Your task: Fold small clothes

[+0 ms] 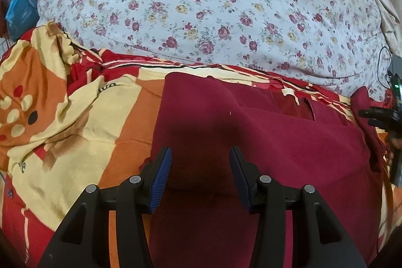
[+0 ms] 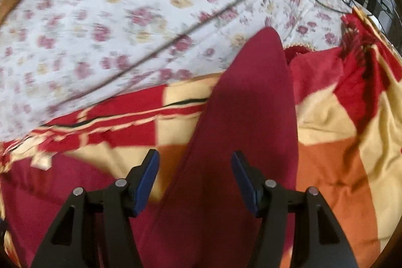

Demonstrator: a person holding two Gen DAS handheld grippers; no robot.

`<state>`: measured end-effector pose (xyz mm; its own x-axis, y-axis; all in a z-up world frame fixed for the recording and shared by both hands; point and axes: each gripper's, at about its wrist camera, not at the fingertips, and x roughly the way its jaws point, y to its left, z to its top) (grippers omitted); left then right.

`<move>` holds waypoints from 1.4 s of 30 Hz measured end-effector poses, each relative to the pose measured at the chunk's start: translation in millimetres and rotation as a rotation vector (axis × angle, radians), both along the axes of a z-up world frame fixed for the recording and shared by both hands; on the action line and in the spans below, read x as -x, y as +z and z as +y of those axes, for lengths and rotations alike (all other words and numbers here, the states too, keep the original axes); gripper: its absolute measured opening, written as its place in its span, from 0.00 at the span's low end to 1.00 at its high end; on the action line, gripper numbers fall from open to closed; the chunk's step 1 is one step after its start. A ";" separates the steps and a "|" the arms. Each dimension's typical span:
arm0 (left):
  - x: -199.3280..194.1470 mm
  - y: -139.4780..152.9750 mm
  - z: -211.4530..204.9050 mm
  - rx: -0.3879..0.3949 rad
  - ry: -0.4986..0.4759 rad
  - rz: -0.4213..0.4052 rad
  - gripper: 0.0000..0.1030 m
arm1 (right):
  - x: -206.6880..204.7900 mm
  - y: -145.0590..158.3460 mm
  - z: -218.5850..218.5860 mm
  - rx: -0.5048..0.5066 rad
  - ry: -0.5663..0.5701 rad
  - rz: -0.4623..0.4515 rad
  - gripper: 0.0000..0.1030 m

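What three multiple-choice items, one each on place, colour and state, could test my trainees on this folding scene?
1. The dark red cloth garment lies on:
A. a red, orange and cream patterned blanket
B. a bare wooden floor
C. a glass table

2. The left gripper has pads coloured:
A. green
B. blue
C. white

3. The right gripper is:
A. shut on a sock
B. shut, empty
C. open

Answers: A, blanket shows around the garment; B, ribbed blue pads; C, fingers spread apart over the garment.

Floral sheet (image 1: 213,11) behind patterned blanket (image 1: 75,117)
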<state>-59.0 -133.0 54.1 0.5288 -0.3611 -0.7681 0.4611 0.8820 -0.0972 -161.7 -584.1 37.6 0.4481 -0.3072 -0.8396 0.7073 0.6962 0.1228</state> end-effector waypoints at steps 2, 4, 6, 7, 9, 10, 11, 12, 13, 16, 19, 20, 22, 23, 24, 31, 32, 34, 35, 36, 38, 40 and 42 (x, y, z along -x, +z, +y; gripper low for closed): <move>-1.7 -0.9 -1.3 -0.003 -0.003 0.004 0.36 | -8.1 -15.5 -13.5 -0.045 -0.022 0.004 0.61; -3.5 -1.0 -1.2 -0.002 -0.002 0.007 0.36 | -12.2 -24.0 -22.0 -0.042 -0.030 0.001 0.57; -5.7 -0.4 0.4 0.006 0.003 0.010 0.36 | -11.7 -22.2 -24.3 -0.016 -0.024 0.009 0.20; -6.8 0.2 1.2 0.011 0.005 0.012 0.36 | -9.2 -20.4 -25.6 -0.033 -0.015 -0.010 0.14; -7.6 1.4 2.4 0.018 0.011 0.011 0.36 | 0.1 -13.3 -26.7 -0.051 -0.011 -0.044 0.10; -7.5 2.4 3.4 0.021 0.014 0.008 0.36 | 7.7 -5.9 -25.3 -0.066 -0.003 -0.081 0.09; -7.5 3.0 4.4 0.024 0.017 0.006 0.36 | 14.4 2.2 -22.5 -0.080 0.008 -0.120 0.09; -7.5 4.1 5.7 0.027 0.020 0.003 0.36 | 21.2 13.1 -17.1 -0.088 0.027 -0.160 0.09; -7.8 5.1 7.0 0.032 0.024 0.001 0.36 | 27.6 26.4 -8.6 -0.097 0.058 -0.200 0.09; -10.0 7.5 11.3 0.047 0.041 -0.001 0.36 | 40.4 66.5 25.8 -0.134 0.186 -0.328 0.09; -12.2 8.8 17.0 0.059 0.063 -0.006 0.36 | 44.5 102.6 76.9 -0.146 0.356 -0.419 0.09; -12.8 8.7 18.5 0.060 0.069 -0.004 0.36 | 44.9 109.6 98.0 -0.147 0.423 -0.437 0.09; -13.5 7.9 20.6 0.065 0.075 0.003 0.36 | 43.1 112.9 138.9 -0.149 0.545 -0.436 0.09; -13.3 7.7 21.5 0.070 0.076 0.007 0.36 | 39.6 108.2 160.3 -0.146 0.598 -0.414 0.09; -13.5 8.2 22.3 0.076 0.077 0.010 0.36 | 35.4 98.3 182.3 -0.135 0.643 -0.373 0.09; -13.3 10.2 24.2 0.085 0.075 0.010 0.36 | 18.1 19.2 240.4 -0.097 0.739 -0.116 0.09; -13.5 10.1 23.8 0.084 0.075 0.010 0.36 | 19.9 16.3 241.0 -0.092 0.736 -0.107 0.09; -13.3 10.0 23.5 0.084 0.073 0.011 0.36 | 21.9 14.3 240.5 -0.093 0.731 -0.105 0.10; -12.9 9.8 22.8 0.083 0.070 0.010 0.36 | 23.9 14.6 240.2 -0.095 0.728 -0.104 0.10; -12.2 9.9 22.1 0.080 0.067 0.007 0.36 | 23.9 15.3 237.3 -0.100 0.722 -0.101 0.14; -10.8 9.8 20.6 0.070 0.062 0.000 0.36 | 26.9 15.7 235.9 -0.117 0.708 -0.095 0.18; -10.1 9.5 19.0 0.063 0.057 -0.005 0.36 | 30.6 19.8 238.3 -0.109 0.705 -0.101 0.21; -9.8 9.0 18.0 0.058 0.055 -0.006 0.36 | 35.4 24.6 242.4 -0.100 0.707 -0.107 0.36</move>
